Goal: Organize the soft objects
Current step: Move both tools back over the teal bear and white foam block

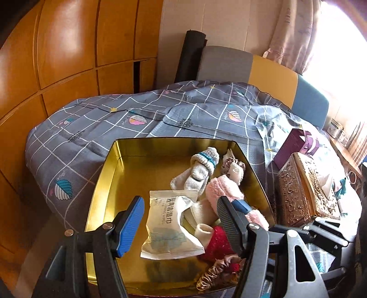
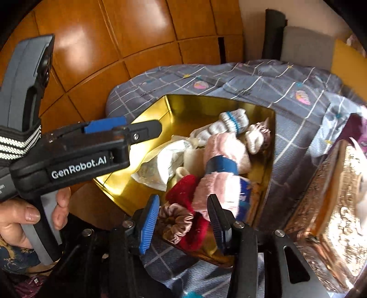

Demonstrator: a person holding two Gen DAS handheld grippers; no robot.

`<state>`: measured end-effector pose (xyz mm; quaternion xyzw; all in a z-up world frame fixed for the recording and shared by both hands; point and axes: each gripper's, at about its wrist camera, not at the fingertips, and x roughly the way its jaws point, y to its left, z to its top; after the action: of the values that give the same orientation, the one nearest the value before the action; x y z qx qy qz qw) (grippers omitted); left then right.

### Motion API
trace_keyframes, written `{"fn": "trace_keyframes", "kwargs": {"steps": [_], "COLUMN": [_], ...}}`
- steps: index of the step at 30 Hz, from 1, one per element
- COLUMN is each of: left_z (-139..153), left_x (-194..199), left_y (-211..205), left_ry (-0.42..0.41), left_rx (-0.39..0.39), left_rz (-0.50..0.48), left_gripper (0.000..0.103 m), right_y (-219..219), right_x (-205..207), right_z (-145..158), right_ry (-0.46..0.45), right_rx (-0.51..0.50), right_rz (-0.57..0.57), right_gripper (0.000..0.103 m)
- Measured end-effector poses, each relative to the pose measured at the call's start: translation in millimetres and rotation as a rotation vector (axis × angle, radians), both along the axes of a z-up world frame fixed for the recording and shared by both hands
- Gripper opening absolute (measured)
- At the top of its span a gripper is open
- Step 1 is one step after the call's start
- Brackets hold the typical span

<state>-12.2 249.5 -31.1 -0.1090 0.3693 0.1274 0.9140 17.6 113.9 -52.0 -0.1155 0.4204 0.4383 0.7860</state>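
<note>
Fingers of the left gripper [image 1: 181, 225] stand wide apart over a white wipes packet [image 1: 168, 225]; those of the right gripper [image 2: 183, 223] are parted, empty, above a satin scrunchie [image 2: 175, 223]. Fluffy pink socks [image 2: 220, 160] lie heaped in the gold tin box [image 1: 128, 160] on the bed, partly hiding a red item.

1. A tall wardrobe [image 1: 68, 57] of glossy orange-brown wood panels fills the left side, with a dark gap at one door edge
2. A plain cream wall [image 1: 206, 20] stands behind the bed
3. The bed is covered by a grey quilt [image 1: 103, 128] with a white grid and leaf prints
4. Its headboard [image 1: 270, 75] has padded panels in grey, yellow and blue
5. A dark rolled mat [image 1: 190, 55] leans upright in the corner between wardrobe and headboard
6. A pale pink patterned curtain [image 1: 296, 34] hangs at the right, beside a window [image 1: 339, 50] washed out by strong daylight
7. Glare shines on the wardrobe doors
</note>
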Motion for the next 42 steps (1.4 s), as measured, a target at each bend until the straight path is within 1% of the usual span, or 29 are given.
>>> {"fn": "trace_keyframes", "kwargs": {"steps": [1, 2, 3, 9, 15, 20, 25, 32, 38, 42], "left_z": [0.4, 0.8, 1.0, 1.8, 4.3, 8.2, 11.6, 20.7, 34.3, 45.8], "left_x": [0.0, 0.3, 0.5, 2.5, 3.2, 4.1, 6.2, 6.8, 7.6, 9.9], "left_y": [-1.3, -3.0, -4.9, -12.8, -20.4, -28.3, -36.8, -51.2, -65.9, -79.5], "left_ry": [-0.001, -0.002, -0.002, 0.002, -0.001, -0.004, -0.001, -0.015, -0.039, -0.061], "left_rx": [0.001, 0.003, 0.005, 0.011, 0.025, 0.040, 0.057, 0.084, 0.110, 0.123], "left_rz": [-0.004, -0.008, -0.014, -0.038, -0.055, -0.072, -0.088, -0.117, -0.156, -0.195], "left_gripper": [0.067, 0.067, 0.067, 0.067, 0.067, 0.067, 0.067, 0.067, 0.067, 0.067], "right_y": [-1.9, -4.6, -7.5, -27.7, -58.0, -93.2, -139.3, -215.4, -284.8, -334.4], "right_x": [-0.6, -0.7, -0.8, -1.0, 4.4, 15.7, 31.6, 57.7, 74.6, 83.3], "right_z": [2.3, 5.0, 8.2, 27.0, 51.0, 67.8, 75.2, 78.6, 76.1, 67.5], "right_ry": [-0.014, -0.028, -0.042, -0.125, -0.177, -0.203, -0.208, -0.210, -0.210, -0.193], "right_rx": [0.001, 0.004, 0.009, 0.036, 0.083, 0.115, 0.118, 0.079, 0.043, 0.022], "right_rz": [-0.009, -0.020, -0.033, -0.095, -0.170, -0.269, -0.400, -0.621, -0.817, -0.941], "right_gripper": [0.049, 0.052, 0.057, 0.072, 0.077, 0.078, 0.080, 0.083, 0.085, 0.085]}}
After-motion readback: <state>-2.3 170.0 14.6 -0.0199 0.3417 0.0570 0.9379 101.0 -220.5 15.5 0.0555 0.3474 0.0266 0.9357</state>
